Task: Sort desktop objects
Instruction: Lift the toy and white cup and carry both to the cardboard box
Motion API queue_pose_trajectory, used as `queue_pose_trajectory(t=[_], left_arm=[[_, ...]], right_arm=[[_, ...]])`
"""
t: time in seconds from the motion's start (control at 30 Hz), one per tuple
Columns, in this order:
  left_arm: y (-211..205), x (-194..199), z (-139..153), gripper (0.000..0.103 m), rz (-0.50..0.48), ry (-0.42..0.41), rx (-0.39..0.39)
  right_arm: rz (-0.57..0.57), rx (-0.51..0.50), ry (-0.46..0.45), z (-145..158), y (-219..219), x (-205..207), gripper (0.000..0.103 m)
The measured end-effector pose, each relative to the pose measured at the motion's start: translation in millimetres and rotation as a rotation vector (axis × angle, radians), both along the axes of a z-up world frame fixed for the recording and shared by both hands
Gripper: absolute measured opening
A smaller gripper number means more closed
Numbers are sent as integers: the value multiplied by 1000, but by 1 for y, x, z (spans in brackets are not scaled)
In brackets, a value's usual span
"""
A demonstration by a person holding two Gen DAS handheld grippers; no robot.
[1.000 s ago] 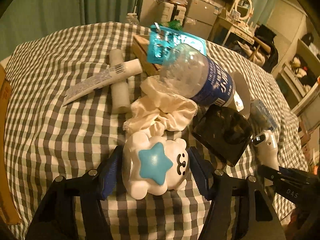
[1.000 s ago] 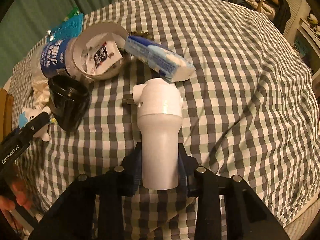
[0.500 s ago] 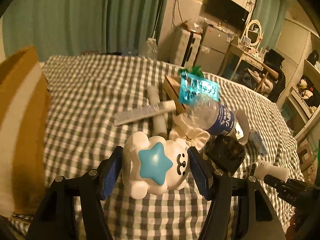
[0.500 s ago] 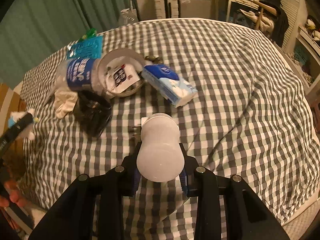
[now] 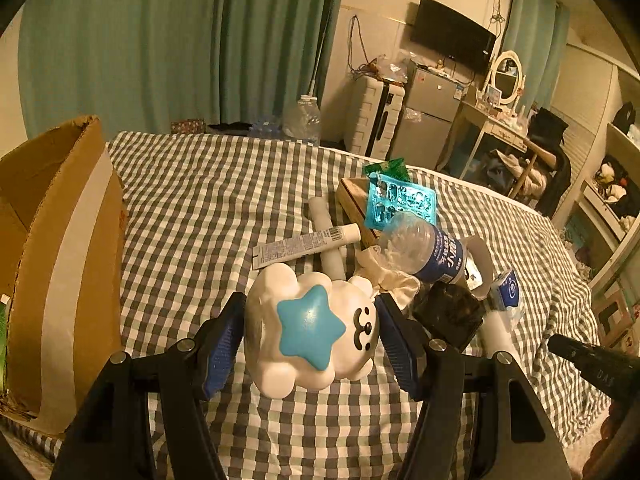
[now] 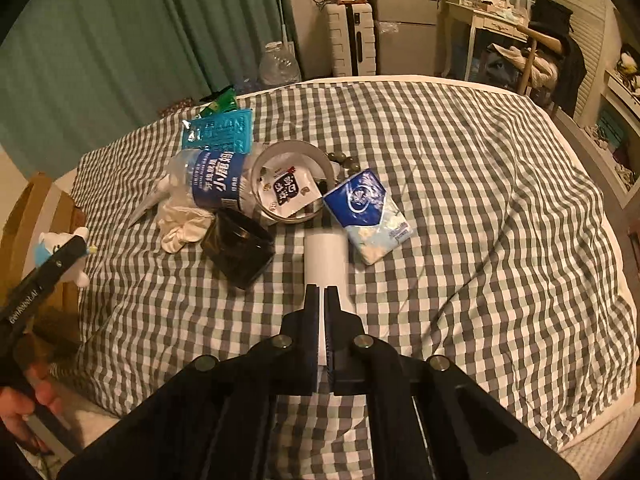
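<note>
Toy (image 5: 312, 330): glossy moulded plastic, smooth, white with blue star. Checked cover (image 6: 460, 184): woven cloth, matt, creased. Box (image 5: 60, 264): rough brown cardboard, pale tape strip. Water bottle (image 6: 208, 184): clear crinkled plastic, shiny label. Black jar (image 6: 240, 254): glossy. Tissue pack (image 6: 366, 210): shiny plastic film. White cylinder (image 6: 326, 256): smooth matt plastic.

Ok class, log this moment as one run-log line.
left gripper: shut on star toy | right gripper: shut, above white bottle | cardboard box: beside toy
</note>
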State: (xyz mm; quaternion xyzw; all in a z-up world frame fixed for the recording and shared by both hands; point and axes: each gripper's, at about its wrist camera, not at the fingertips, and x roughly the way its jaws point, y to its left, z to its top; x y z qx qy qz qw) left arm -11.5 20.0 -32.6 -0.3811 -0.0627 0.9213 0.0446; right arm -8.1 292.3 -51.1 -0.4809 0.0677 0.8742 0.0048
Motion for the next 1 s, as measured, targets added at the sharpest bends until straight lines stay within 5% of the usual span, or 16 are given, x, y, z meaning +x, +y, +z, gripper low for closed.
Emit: queue_pose_trajectory(t=[0.03, 0.1, 0.17, 0.2, 0.33, 0.47, 0.5, 0.53, 0.57, 0.8, 1.0], left_arm=[[-2, -1, -2, 67, -1, -5, 4], [-4, -1, -4, 67, 2, -12, 11], [-5, -2, -7, 67, 2, -21, 20], [-5, -3, -8, 67, 1, -23, 24], [-4, -5, -13, 67, -13, -30, 27], [-4, -7, -18, 67, -22, -41, 31], [-4, -8, -20, 67, -22, -45, 32], [-5, -8, -21, 67, -21, -48, 34], [-6, -9, -22, 67, -20, -51, 37], [-17, -2, -2, 67, 4, -11, 70], [-56, 13, 63, 67, 47, 113, 132]], right_arm=[[-5, 4, -10, -3, 0, 0, 3], [-14, -16, -45, -11, 3, -4, 22], [-16, -62, -54, -18, 8, -8, 65], [-11, -80, -52, -18, 12, -7, 68], [0, -23, -76, -29, 5, -24, 68], [21, -79, -190, -62, 3, -47, 68], [26, -84, -222, -72, 1, -51, 65], [22, -80, -255, -80, 1, -53, 48], [18, -83, -257, -81, 1, -53, 49], [47, -147, -114, -29, -4, -30, 48], [110, -244, -5, 30, -29, -11, 48]])
